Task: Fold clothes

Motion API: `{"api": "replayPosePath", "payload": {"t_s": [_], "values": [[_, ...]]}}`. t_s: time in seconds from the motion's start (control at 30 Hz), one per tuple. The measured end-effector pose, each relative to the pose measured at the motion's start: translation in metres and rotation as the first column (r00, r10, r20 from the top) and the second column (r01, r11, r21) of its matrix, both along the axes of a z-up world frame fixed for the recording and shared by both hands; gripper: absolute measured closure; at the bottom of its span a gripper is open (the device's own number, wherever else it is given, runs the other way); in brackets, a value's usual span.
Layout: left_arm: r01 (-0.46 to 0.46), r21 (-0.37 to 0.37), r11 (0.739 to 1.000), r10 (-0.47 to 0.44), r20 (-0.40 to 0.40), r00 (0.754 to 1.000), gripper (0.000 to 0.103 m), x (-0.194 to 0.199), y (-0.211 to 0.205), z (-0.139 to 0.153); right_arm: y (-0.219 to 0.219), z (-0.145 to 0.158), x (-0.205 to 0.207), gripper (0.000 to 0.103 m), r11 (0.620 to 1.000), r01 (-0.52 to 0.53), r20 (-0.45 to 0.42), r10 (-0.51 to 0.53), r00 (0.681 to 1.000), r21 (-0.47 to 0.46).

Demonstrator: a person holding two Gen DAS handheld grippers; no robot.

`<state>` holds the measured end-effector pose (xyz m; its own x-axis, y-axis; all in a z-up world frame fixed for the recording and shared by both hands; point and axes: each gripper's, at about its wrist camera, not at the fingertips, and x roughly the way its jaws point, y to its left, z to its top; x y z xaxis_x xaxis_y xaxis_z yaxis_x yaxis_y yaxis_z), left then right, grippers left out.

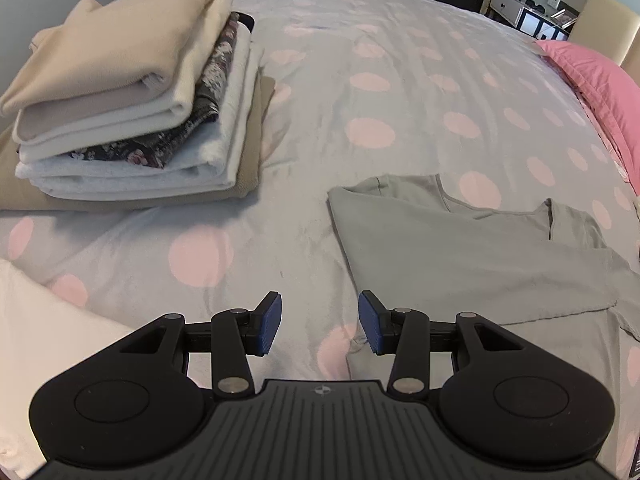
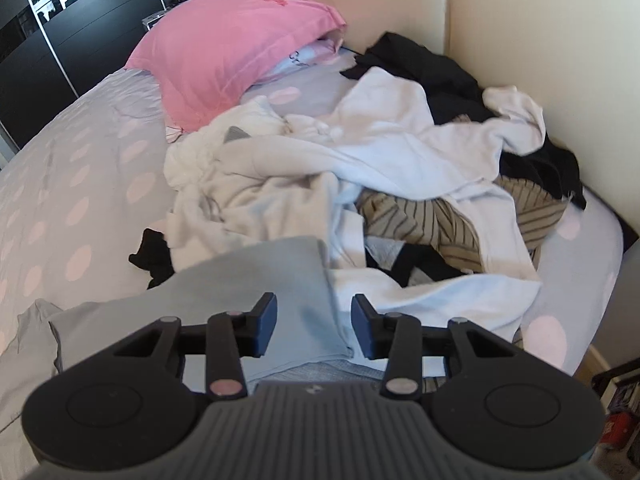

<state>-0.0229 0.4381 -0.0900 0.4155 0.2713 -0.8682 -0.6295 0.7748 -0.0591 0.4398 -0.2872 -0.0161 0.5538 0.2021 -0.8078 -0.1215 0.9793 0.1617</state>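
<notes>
A grey T-shirt [image 1: 480, 248] lies flat on the bed [image 1: 360, 80], partly folded, with one side turned over so its neckline and a short sleeve show on top. In the right wrist view a folded grey panel of it [image 2: 260, 280] sits just beyond my right tongs [image 2: 314, 326].

My left tongs [image 1: 320, 322] hang above the bedspread beside the shirt, spread apart with nothing between their blue pads. My right tongs are likewise parted, their pads clear of the cloth below them.

Toward the bed's far left corner stands a neat stack of folded clothes [image 1: 132, 100]: beige on top, then cream, a dark floral piece, pale blue and tan. At the head of the bed a loose heap of unfolded laundry [image 2: 360, 168] lies in white, black and striped tan, just beside a pink pillow [image 2: 224, 48].

The bedspread is grey with large pink dots. A cream padded headboard [image 2: 520, 20] rises behind the heap, and a dark wardrobe [image 2: 48, 40] stands along the wall.
</notes>
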Motion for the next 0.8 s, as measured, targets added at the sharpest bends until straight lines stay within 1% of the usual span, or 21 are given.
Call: {"api": "replayPosePath", "payload": {"t_s": [0.2, 0.27, 0.33, 0.37, 0.43, 0.47, 0.6, 0.7, 0.8], "values": [[-0.016, 0.009, 1.0, 0.016, -0.028, 0.999, 0.063, -0.003, -0.002, -0.005, 0.0, -0.016, 0.016, 0.058, 1.0, 0.01, -0.018, -0.01, 1.0, 0.002], [-0.023, 0.008, 1.0, 0.023, -0.03, 0.999, 0.063, -0.004, 0.0, -0.005, -0.001, -0.023, 0.019, 0.06, 0.999, 0.012, -0.04, -0.01, 0.999, 0.044], [-0.028, 0.008, 1.0, 0.029, -0.027, 0.999, 0.063, -0.004, 0.001, -0.004, 0.002, -0.026, 0.017, 0.075, 0.997, 0.007, -0.054, -0.004, 0.999, 0.073], [-0.027, 0.008, 1.0, 0.027, -0.024, 0.999, 0.063, -0.004, 0.0, -0.004, 0.005, -0.025, 0.015, 0.086, 0.998, -0.003, -0.053, 0.007, 0.999, 0.064], [-0.018, 0.006, 1.0, 0.018, -0.023, 1.0, 0.063, -0.003, -0.001, -0.004, 0.011, -0.02, 0.01, 0.094, 0.999, -0.031, -0.048, 0.033, 0.998, 0.034], [-0.012, 0.007, 1.0, 0.012, -0.026, 1.0, 0.063, -0.002, -0.001, -0.004, 0.015, -0.015, 0.007, 0.096, 0.998, -0.045, -0.045, 0.047, 0.998, 0.033], [-0.003, 0.01, 1.0, 0.004, -0.033, 0.999, 0.063, 0.002, -0.003, -0.003, 0.033, 0.018, -0.01, 0.096, 0.992, -0.112, -0.018, 0.113, 0.993, 0.063], [0.012, -0.001, 1.0, -0.012, -0.014, 1.0, 0.063, 0.004, -0.006, 0.001, 0.062, 0.048, -0.025, 0.096, 0.975, -0.186, 0.009, 0.186, 0.982, 0.125], [0.033, -0.007, 0.999, -0.033, 0.007, 0.999, 0.063, 0.006, -0.011, 0.006, 0.099, 0.079, -0.039, 0.096, 0.947, -0.26, 0.035, 0.258, 0.966, 0.189]]}}
